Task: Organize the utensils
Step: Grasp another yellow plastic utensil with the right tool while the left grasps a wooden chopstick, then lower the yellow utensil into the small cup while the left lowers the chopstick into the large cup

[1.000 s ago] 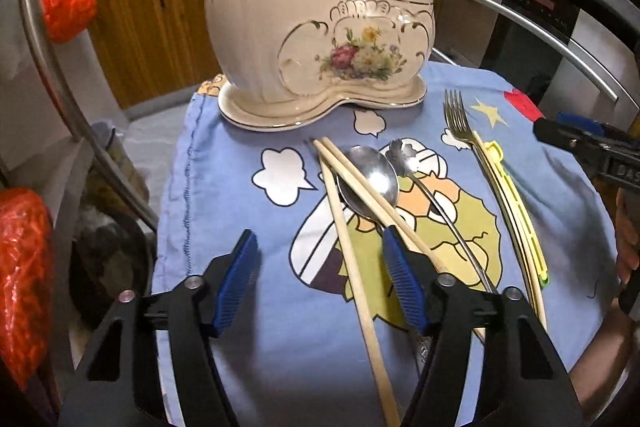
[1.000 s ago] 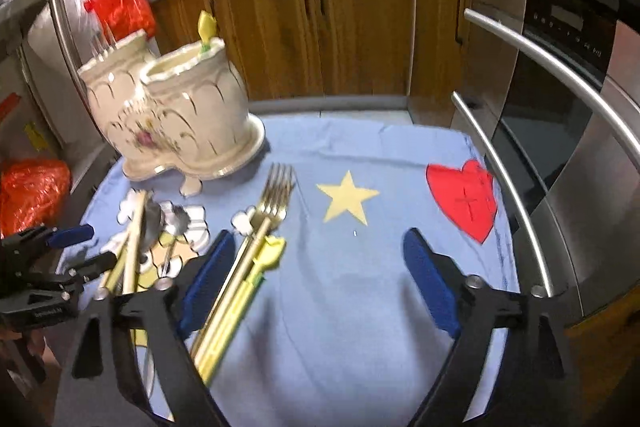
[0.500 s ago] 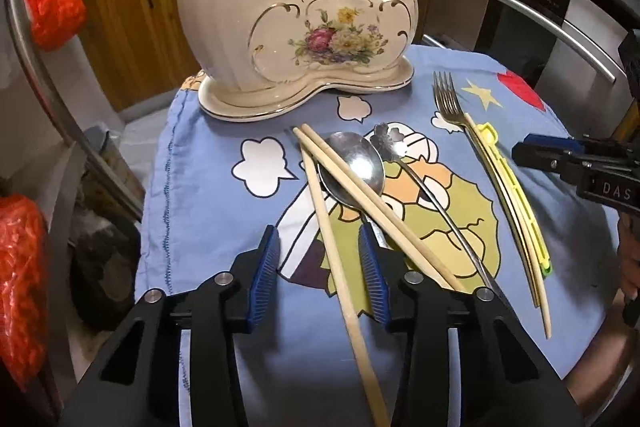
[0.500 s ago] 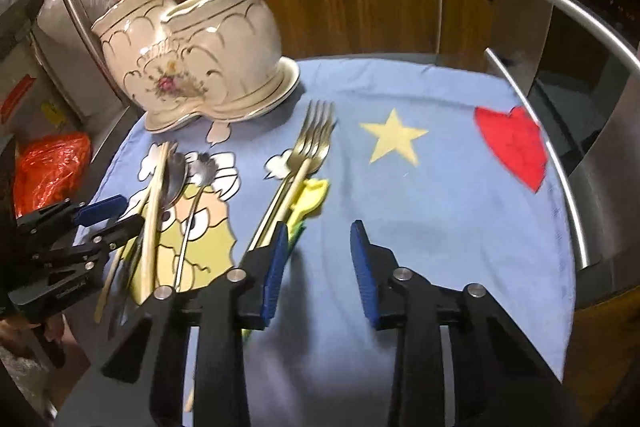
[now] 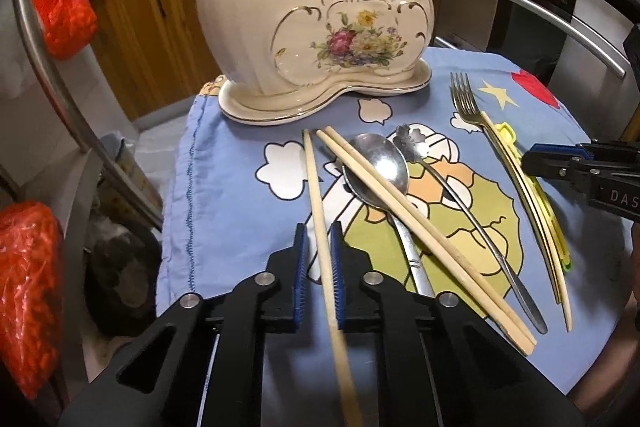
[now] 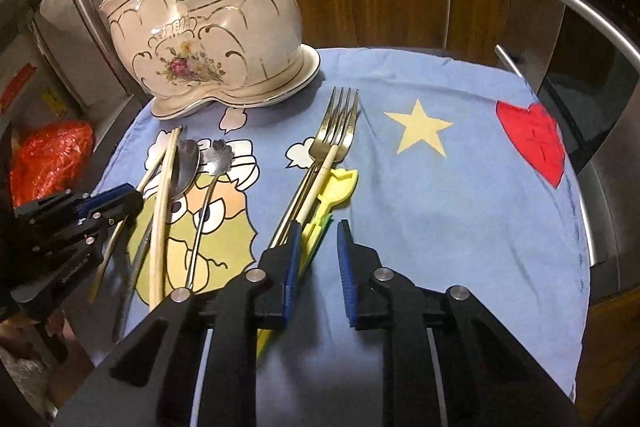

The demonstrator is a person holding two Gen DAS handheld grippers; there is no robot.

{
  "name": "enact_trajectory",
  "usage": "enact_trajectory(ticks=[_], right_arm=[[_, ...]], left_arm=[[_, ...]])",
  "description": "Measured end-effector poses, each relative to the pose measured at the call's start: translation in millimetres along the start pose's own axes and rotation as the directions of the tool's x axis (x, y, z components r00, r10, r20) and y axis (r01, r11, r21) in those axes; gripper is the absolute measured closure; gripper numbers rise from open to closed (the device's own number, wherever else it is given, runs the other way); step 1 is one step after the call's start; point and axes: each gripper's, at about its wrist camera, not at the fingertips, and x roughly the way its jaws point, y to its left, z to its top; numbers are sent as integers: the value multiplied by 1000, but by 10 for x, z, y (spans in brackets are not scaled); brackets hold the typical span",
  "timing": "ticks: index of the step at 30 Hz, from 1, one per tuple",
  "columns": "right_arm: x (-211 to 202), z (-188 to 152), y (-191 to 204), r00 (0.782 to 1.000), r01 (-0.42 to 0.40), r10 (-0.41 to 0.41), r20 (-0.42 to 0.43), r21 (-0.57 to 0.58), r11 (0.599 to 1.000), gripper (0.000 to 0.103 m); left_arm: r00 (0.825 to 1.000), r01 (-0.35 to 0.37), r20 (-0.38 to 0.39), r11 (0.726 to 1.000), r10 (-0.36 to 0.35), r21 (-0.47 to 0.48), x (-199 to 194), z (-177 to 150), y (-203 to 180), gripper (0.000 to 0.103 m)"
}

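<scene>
Currently your left gripper (image 5: 319, 257) sits nearly closed around one chopstick (image 5: 316, 195), pads just either side of it; whether they bite yet is unclear. Close squarely at mid-length before lifting. It lies near the cloth's (image 5: 224, 219) left edge, long axis running from you toward the ceramic holder (image 5: 280, 27). Your right gripper (image 6: 318, 259) stands slightly apart, empty, beside the fork (image 6: 332, 143).

R tongs (image 6: 318, 227) part-open over blue cloth (image 6: 460, 187), beside fork (image 6: 334, 135) & yellow utensil (image 6: 338, 187).
</scene>
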Motion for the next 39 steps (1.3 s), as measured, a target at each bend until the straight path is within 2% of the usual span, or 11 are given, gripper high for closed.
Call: enact_trajectory(ticks=[8,16,19,21,24,31,35,39], right_arm=[[17,16,6,1000,9,-9,3,5,1000,88],[100,-6,165,998,67,-67,0,-78,995,85],[83,-1,130,998,55,-55,-4,-53,997,88],[80,3,113,999,49,-49,-4,-37,998,91],[32,7,78,999,39,-38,13,-19,999,93],[-98,40,-30,996,41,-42,75,9,999,93],[-163,62,-75,993,48,-50,106,25,999,93],[-230,83,-76,989,30,-35,144,35,999,93]], left_arm=[[1000,-4,1,1000,4,1,0,-5,37,93],[1000,-15,17,999,14,29,26,29,-53,93],[1000,-15,23,999,14,39,41,46,-80,93],[1000,3,16,1000,-3,19,38,56,-49,97],[999,43,14,999,-43,-4,18,64,-23,97],[997,45,58,999,-43,-27,-123,55,34,97],[997,19,73,997,-13,-79,-179,63,167,97],[995,28,102,992,-15,-121,-242,75,303,97]])
